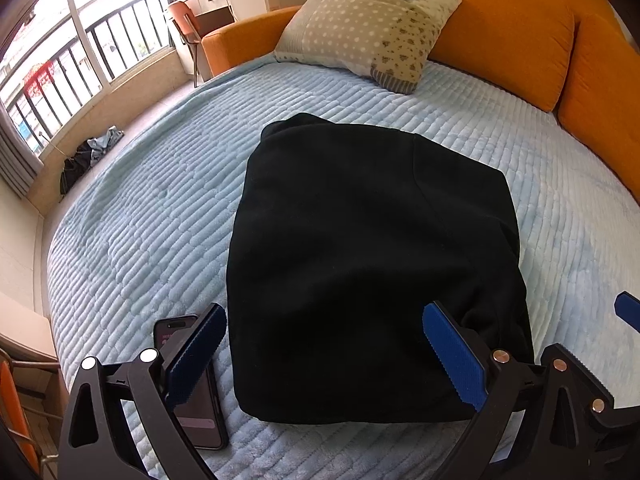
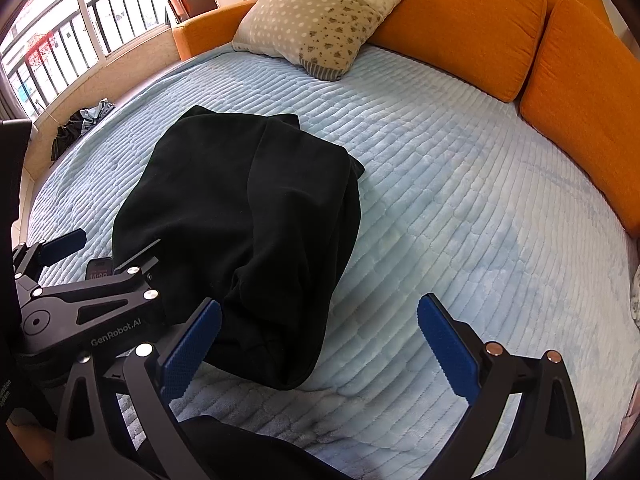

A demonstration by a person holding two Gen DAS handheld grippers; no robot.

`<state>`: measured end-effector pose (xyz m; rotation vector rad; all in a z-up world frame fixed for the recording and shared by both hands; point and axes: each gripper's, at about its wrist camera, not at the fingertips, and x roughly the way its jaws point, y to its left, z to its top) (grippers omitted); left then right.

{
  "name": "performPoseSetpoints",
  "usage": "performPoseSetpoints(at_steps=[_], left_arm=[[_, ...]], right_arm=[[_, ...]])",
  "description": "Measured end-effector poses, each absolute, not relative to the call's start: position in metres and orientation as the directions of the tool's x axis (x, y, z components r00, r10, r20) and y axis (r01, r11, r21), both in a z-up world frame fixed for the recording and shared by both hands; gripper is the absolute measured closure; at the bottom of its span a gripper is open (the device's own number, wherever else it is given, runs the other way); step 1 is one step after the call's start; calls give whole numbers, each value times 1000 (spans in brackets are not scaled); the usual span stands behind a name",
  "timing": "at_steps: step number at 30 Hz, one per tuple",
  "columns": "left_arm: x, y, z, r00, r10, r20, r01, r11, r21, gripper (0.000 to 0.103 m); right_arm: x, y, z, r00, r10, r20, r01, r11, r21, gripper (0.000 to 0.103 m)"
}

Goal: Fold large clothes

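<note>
Garment: black garment (image 1: 372, 264), folded into a block on the light-blue blanket (image 1: 160, 220).
Left gripper (image 1: 324, 356): jaws wide, empty.
Right gripper (image 2: 320, 344): jaws wide, empty.
Phone (image 1: 196, 392): beside the garment.

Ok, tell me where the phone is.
The phone lies on the blue bedspread in the left wrist view, bottom left, just left of the black garment, partly behind the left tongs' finger.

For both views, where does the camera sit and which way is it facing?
Left wrist: on the left tool, open, low at the bed's near edge, looking across the folded black garment toward the pillow.
Right wrist: on the right tool, open, further right; the left tool shows at its left.
Shared: garment, phone, pillow, blue blanket.
</note>
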<state>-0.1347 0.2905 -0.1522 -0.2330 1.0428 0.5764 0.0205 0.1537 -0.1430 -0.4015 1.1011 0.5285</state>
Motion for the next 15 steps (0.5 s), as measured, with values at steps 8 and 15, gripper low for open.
performPoseSetpoints(at_steps=[8, 15], left_arm=[[-134, 286, -148, 373, 381, -846, -562, 818, 121, 3], [-134, 283, -145, 381, 402, -833, -562, 816, 137, 3]], right_arm=[[20, 153, -143, 350, 202, -915, -590, 806, -47, 6], [21, 153, -143, 350, 199, -916, -589, 806, -50, 6]])
